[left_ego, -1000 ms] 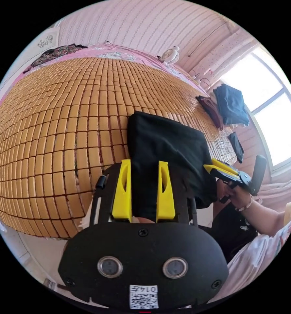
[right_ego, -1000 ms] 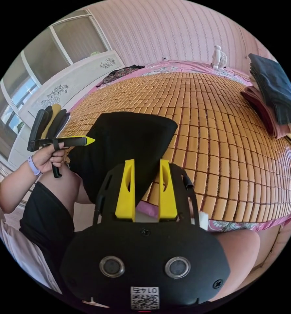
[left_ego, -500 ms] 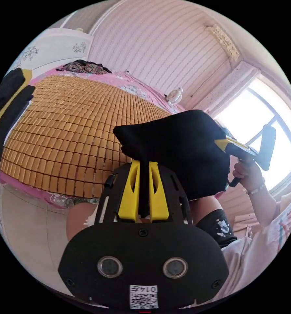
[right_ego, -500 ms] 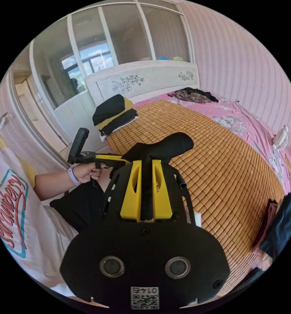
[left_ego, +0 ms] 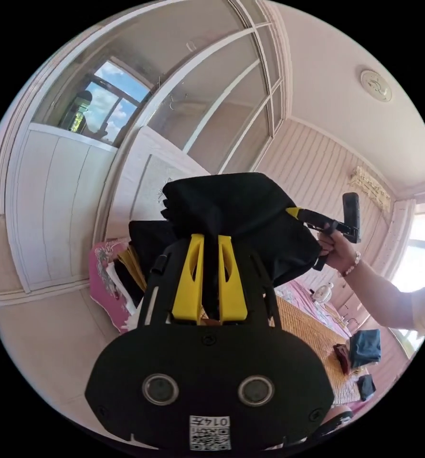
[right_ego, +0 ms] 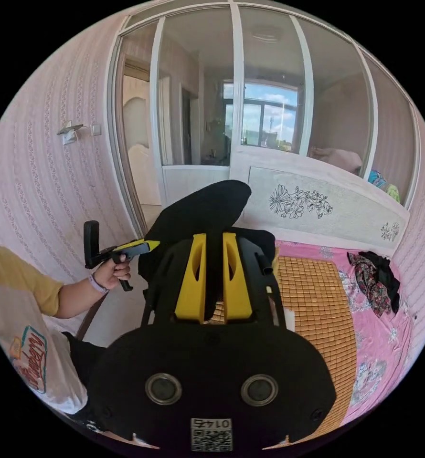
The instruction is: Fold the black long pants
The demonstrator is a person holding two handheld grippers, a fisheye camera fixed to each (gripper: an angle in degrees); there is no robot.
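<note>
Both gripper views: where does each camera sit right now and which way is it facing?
Left gripper view: rides on the left gripper, tilted up toward glass partition and ceiling; shows its jaws shut on the black pants, plus the person's hand holding the right gripper.
Right gripper view: rides on the right gripper, facing the headboard and bed mat; the left gripper and a hand show.
Shared: the pants, both grippers, the partition.

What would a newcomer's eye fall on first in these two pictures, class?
First, the folded black pants, held up in the air between the two grippers. The left gripper has its yellow fingers closed on the cloth, and so does the right gripper. Below lies the orange bamboo mat on the pink bed.
</note>
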